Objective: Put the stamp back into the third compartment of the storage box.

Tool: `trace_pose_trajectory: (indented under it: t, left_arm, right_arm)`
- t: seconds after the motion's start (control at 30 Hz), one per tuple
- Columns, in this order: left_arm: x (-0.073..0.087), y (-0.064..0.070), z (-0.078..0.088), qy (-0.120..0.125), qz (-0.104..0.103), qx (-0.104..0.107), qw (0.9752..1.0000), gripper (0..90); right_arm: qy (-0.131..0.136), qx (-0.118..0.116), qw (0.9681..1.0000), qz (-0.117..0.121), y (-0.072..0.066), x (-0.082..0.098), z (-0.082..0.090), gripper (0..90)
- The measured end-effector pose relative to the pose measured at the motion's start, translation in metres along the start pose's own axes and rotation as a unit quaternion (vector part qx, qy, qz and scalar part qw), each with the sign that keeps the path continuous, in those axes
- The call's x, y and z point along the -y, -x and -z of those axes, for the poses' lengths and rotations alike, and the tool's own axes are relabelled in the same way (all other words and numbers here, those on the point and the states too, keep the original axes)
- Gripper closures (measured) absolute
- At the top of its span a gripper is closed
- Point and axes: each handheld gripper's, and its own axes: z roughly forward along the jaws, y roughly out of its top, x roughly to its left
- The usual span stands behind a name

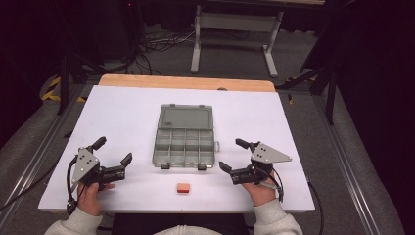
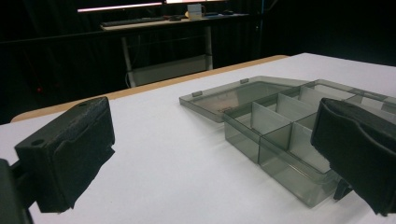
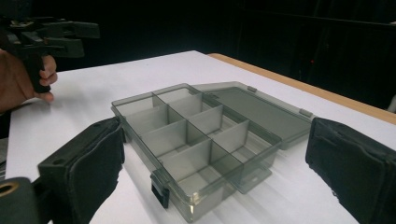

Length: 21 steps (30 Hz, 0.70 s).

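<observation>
A grey see-through compartment box (image 1: pixel 186 142) lies open at the middle of the white table (image 1: pixel 127 112), its lid flat behind it and its several cells empty. The box (image 2: pixel 280 135) sits right of centre in the left gripper view, and the box (image 3: pixel 191 140) lies between the jaws in the right gripper view. A small orange block (image 1: pixel 183 188) rests near the front edge, in front of the box. My left gripper (image 1: pixel 114 152) is open at the box's left, and my right gripper (image 1: pixel 233 154) is open at its right. Both hold nothing.
The table's wooden far edge (image 1: pixel 186 82) shows behind the white top. Beyond it stands a grey table frame (image 1: pixel 235 34) on a dark floor with cables. The other hand and its gripper (image 3: pixel 42 42) appear at the upper left of the right gripper view.
</observation>
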Motion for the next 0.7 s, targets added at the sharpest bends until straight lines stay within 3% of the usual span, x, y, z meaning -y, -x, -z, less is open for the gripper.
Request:
trace_pose_trajectory:
  t: [0.7]
  left_arm:
    - [0.0, 0.0, 0.0, 0.001, 0.001, 0.0, 1.0, 0.6]
  right_arm:
    - [-0.027, -0.077, 0.9964, 0.022, -0.024, -0.026, -0.046, 6.6]
